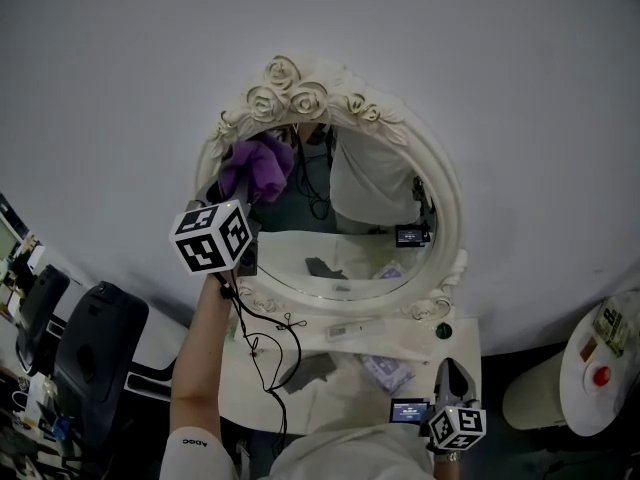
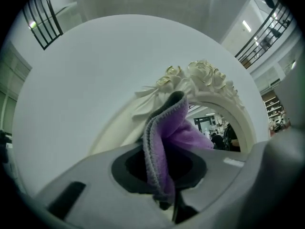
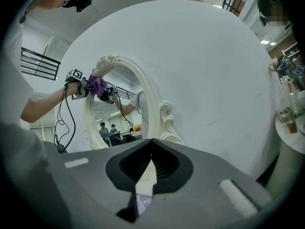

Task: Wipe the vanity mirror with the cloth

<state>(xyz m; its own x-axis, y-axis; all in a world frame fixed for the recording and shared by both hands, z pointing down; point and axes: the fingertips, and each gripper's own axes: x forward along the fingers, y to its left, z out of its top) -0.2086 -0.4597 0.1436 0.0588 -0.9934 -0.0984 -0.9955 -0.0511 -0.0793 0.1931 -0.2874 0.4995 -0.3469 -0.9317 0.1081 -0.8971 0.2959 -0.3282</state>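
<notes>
Fingers of the left gripper (image 1: pixel 243 203) are clamped on the purple cloth (image 1: pixel 258 166), which bunches out past them and meets the glass at the upper left of the oval mirror (image 1: pixel 350 228), just under the carved roses of its frame (image 1: pixel 290 86). Wiping looks to be under way, with most of the glass yet to be covered. The next move calls for sweeping the cloth across and down with steady light pressure, clear of the frame. Over at the right, the right gripper (image 1: pixel 452 373) hangs low above the counter (image 1: pixel 462 346), its fingers drawn together on nothing.
</notes>
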